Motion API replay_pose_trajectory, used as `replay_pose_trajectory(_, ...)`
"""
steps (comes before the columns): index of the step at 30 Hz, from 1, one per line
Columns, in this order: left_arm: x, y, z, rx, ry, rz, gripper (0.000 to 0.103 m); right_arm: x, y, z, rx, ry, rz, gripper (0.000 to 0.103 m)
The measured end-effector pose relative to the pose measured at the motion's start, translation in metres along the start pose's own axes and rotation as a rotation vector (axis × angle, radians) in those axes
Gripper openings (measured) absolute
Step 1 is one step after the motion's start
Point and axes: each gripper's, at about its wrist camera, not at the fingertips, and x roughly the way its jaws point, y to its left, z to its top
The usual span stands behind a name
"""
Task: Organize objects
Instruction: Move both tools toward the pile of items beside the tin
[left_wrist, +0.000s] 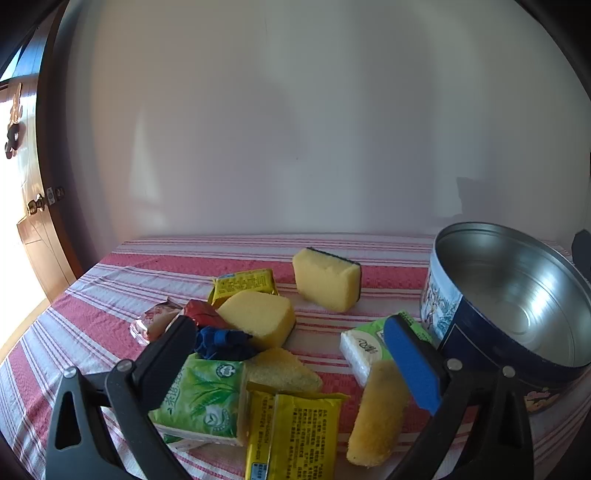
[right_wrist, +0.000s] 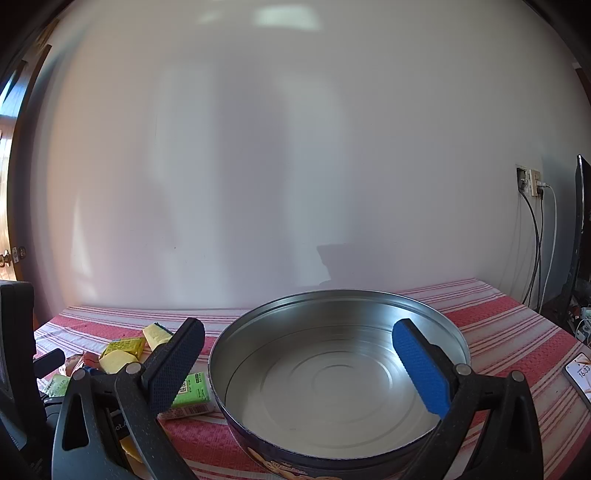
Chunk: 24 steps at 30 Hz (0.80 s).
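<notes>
The left gripper (left_wrist: 295, 354) hangs wide open and empty over the pile of sponges and packets on the striped tabletop (left_wrist: 92, 317). The tin (left_wrist: 509, 299), empty, stands to its right, so each item must travel rightward. The right gripper (right_wrist: 299, 354), also spread open with nothing in it, hovers over the tin (right_wrist: 332, 369).
</notes>
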Motion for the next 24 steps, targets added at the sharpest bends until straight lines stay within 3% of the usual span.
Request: replay_pose_trajectory(24,-0.008,0.008,-0.001,-0.002,0.010,0.009,0.103,-0.002,0.012,0.000,-0.033,0.010,0.060,0.103)
